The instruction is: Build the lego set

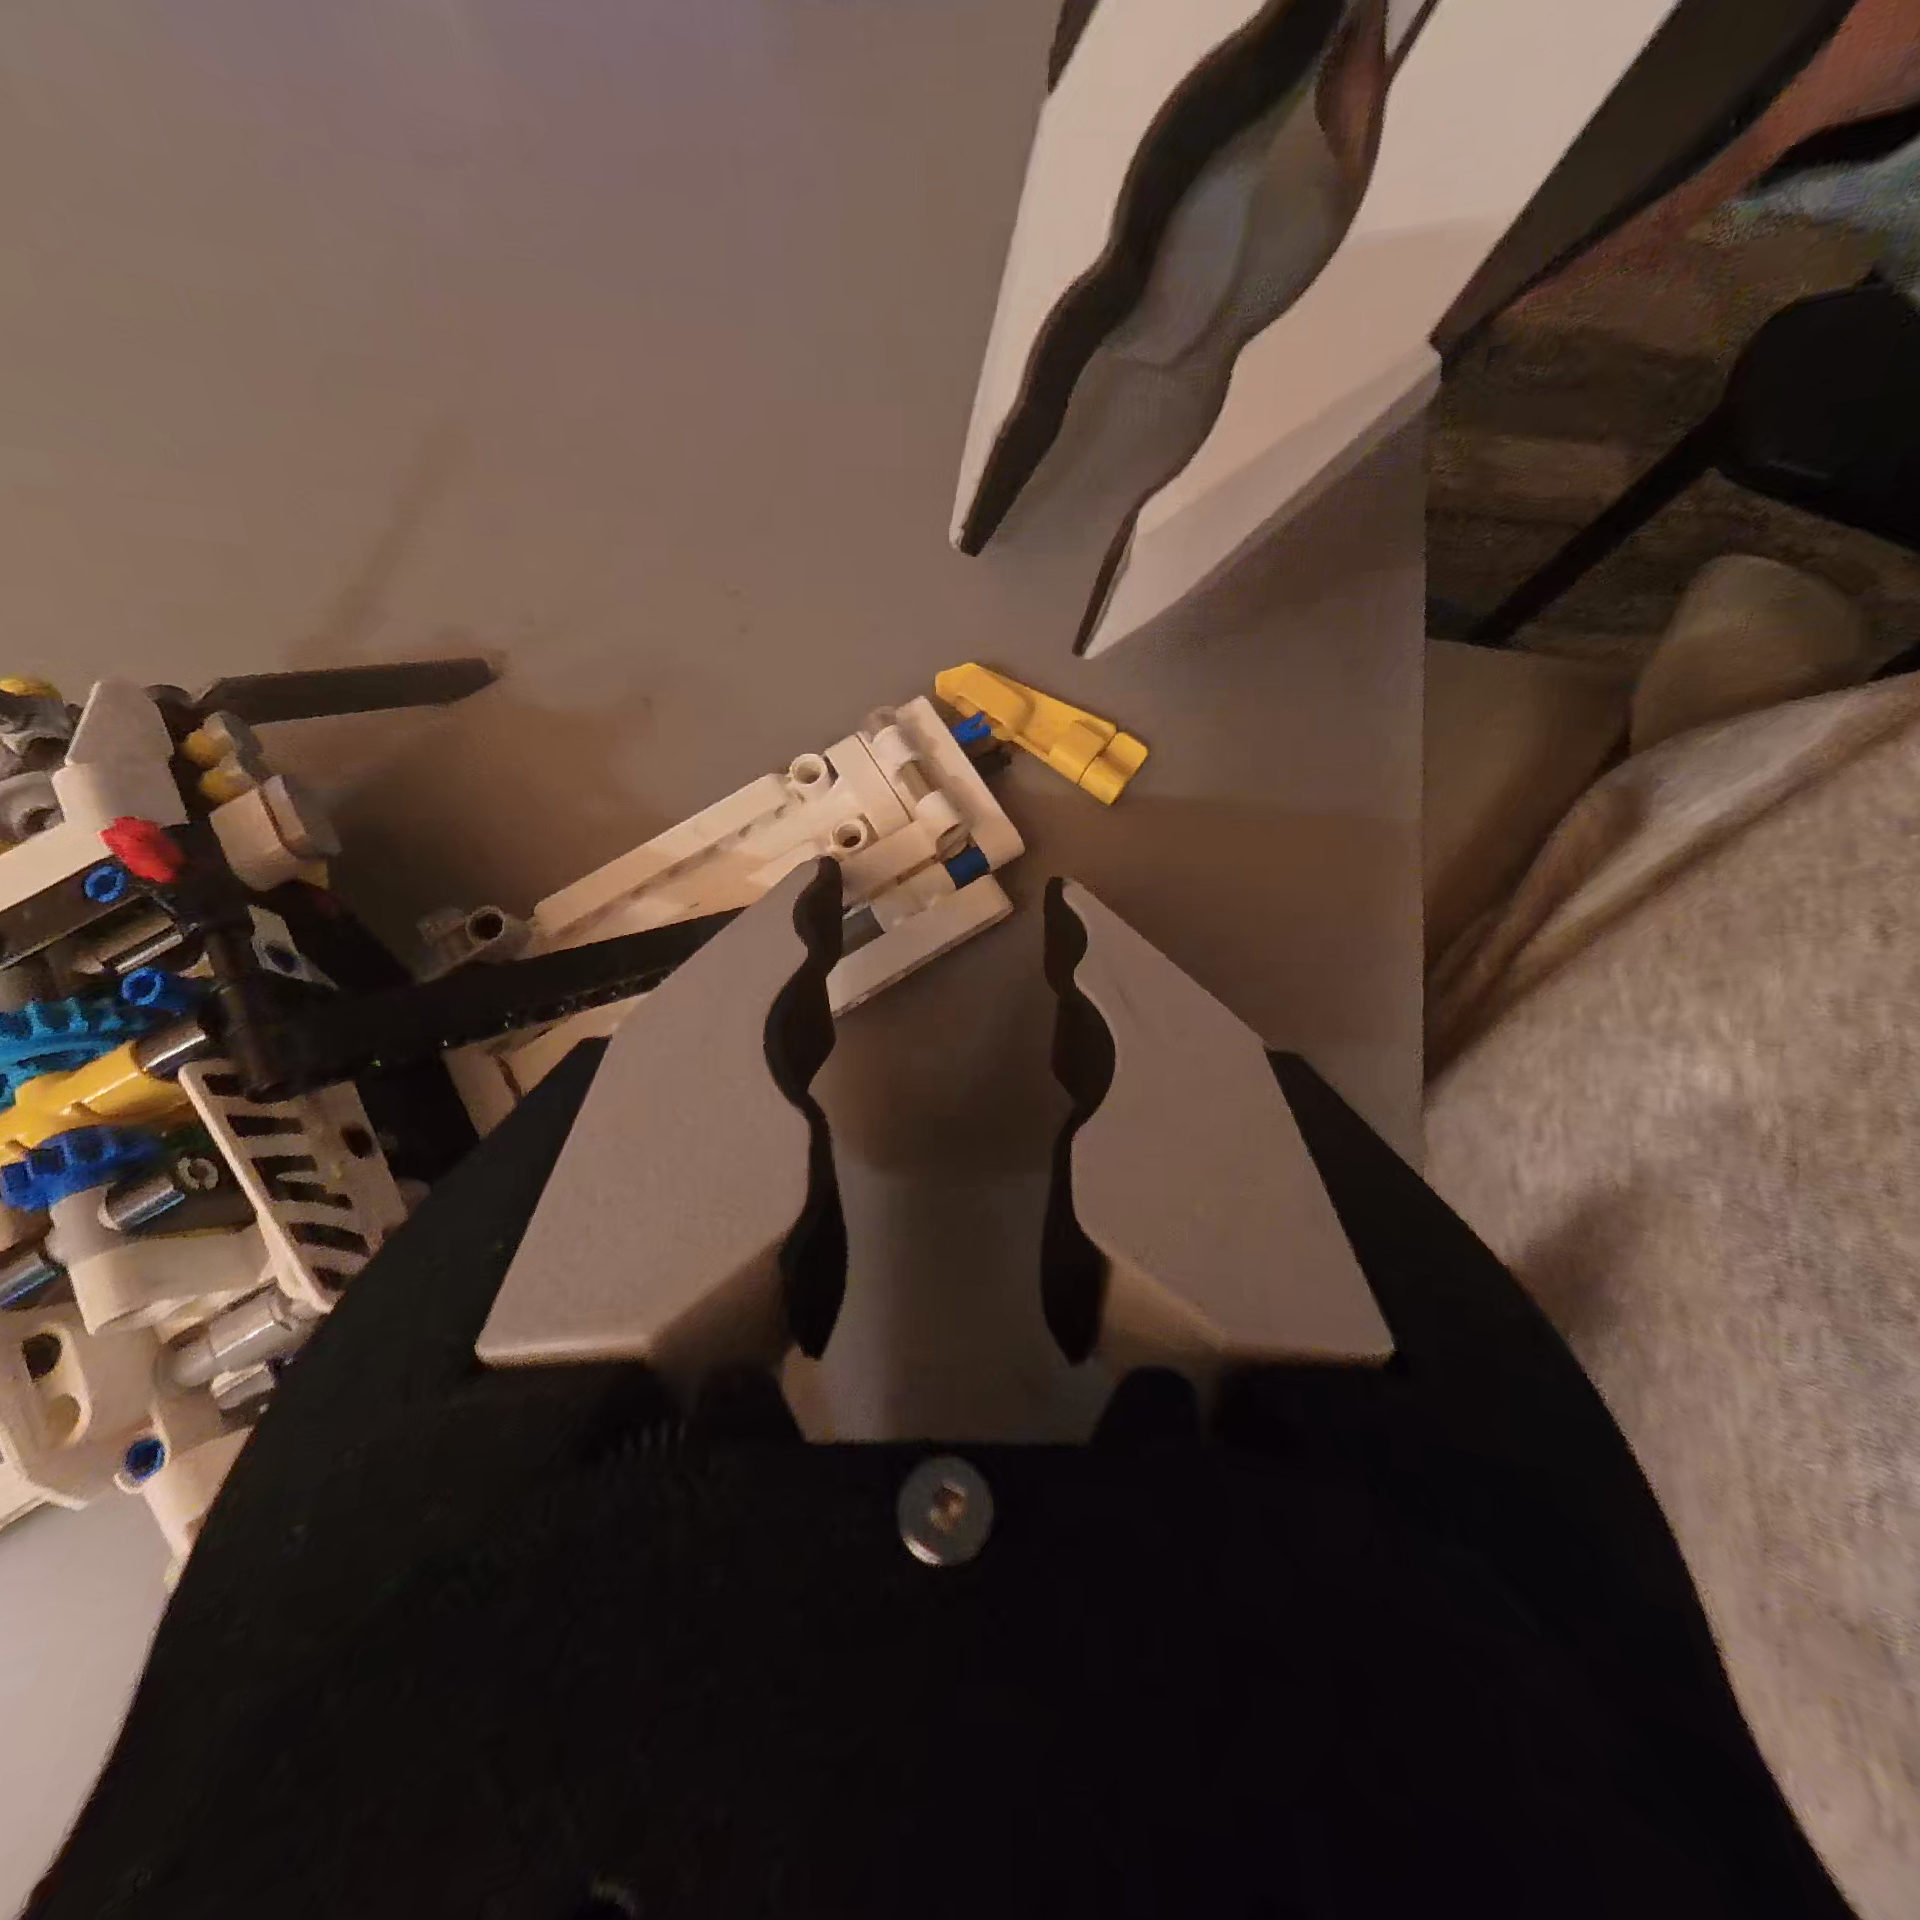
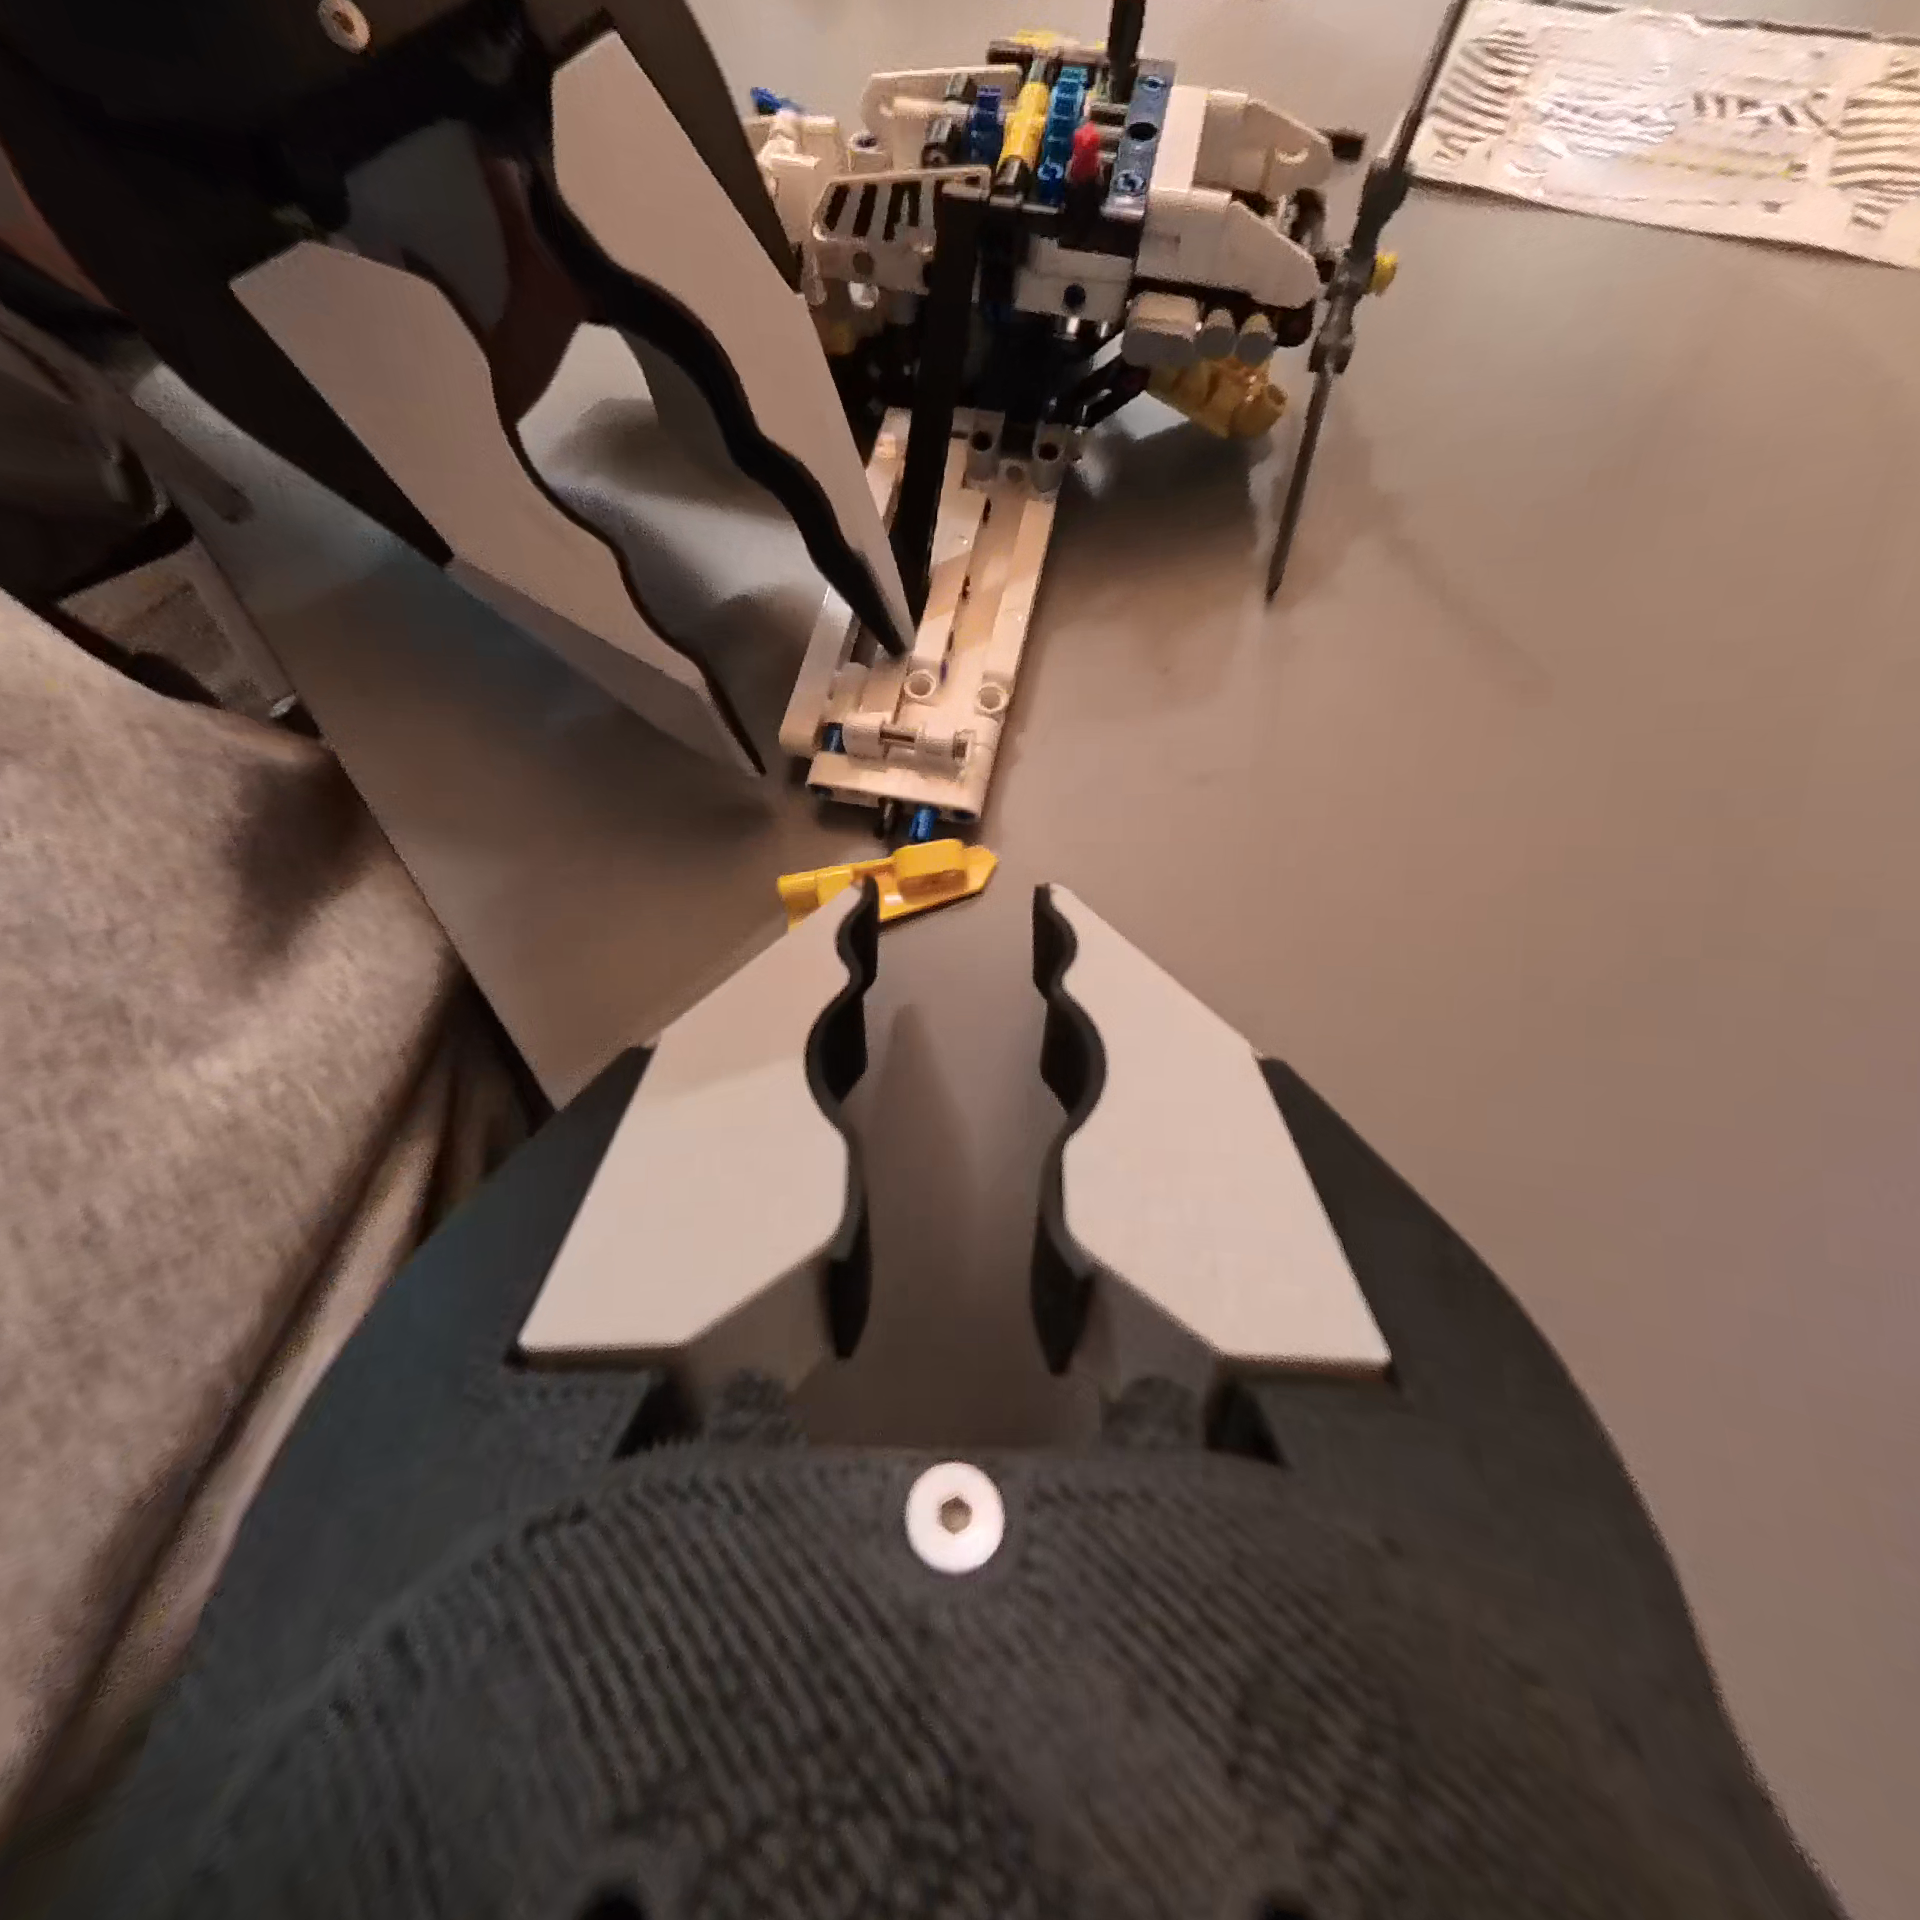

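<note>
A white Lego helicopter-like model [image 2: 1060, 208] lies on the grey table [image 2: 1455, 831], its body full of blue, yellow and red parts. Its white tail boom [image 2: 935, 665] points toward my right gripper. In the left wrist view the body [image 1: 156, 987] is at the left and the boom [image 1: 831, 842] in the middle. A loose yellow piece [image 2: 914, 878] [image 1: 1039, 727] lies just off the boom's end. My left gripper [image 1: 940, 883] [image 2: 831, 707] is open and empty, one fingertip over the boom's end, the other beside it. My right gripper [image 2: 951, 894] [image 1: 1029, 597] is open and empty, close behind the yellow piece.
A printed instruction sheet [image 2: 1662, 114] lies at the far right of the table. A thin dark rotor blade [image 2: 1340, 312] sticks out from the model's right side. A person's grey clothing [image 2: 156, 1039] [image 1: 1714, 1143] runs along the table edge [image 1: 1423, 831]. My right fingertips sit around 6 cm from my left ones.
</note>
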A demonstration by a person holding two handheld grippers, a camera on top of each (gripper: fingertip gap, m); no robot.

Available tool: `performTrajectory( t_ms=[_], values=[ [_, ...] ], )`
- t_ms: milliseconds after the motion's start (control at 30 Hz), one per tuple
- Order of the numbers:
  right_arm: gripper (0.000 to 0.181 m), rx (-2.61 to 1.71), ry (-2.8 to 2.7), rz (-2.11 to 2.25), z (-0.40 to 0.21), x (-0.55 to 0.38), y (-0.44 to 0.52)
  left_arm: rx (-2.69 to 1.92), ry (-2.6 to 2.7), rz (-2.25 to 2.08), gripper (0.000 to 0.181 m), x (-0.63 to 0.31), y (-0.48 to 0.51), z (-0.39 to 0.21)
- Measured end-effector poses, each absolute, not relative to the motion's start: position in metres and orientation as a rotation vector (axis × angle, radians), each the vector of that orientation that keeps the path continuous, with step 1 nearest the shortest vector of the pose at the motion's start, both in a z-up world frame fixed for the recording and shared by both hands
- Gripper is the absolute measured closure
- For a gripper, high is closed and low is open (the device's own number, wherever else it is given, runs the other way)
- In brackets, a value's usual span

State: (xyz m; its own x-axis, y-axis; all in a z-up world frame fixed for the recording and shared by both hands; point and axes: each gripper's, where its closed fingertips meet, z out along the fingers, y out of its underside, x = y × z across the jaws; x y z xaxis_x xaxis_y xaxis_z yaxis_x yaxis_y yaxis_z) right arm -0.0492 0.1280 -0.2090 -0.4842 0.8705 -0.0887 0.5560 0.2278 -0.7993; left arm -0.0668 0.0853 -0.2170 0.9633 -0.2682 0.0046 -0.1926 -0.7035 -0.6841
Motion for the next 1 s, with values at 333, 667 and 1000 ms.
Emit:
performTrajectory(
  t_ms=[333, 667, 1000],
  values=[
    [0.158, -1.188, -2.340, 1.109, -0.222, -0.055, 0.117, -2.345, 0.282, -0.148, 0.162, -0.066, 0.094, -0.219],
    [0.164, -1.284, -2.277, 1.082, -0.224, -0.056, 0.116, -2.320, 0.248, -0.232, 0.163, -0.064, 0.097, -0.219],
    [0.164, -1.419, -2.106, 1.055, -0.223, -0.057, 0.117, -2.289, 0.181, -0.264, 0.163, -0.062, 0.099, -0.218]
  ],
)
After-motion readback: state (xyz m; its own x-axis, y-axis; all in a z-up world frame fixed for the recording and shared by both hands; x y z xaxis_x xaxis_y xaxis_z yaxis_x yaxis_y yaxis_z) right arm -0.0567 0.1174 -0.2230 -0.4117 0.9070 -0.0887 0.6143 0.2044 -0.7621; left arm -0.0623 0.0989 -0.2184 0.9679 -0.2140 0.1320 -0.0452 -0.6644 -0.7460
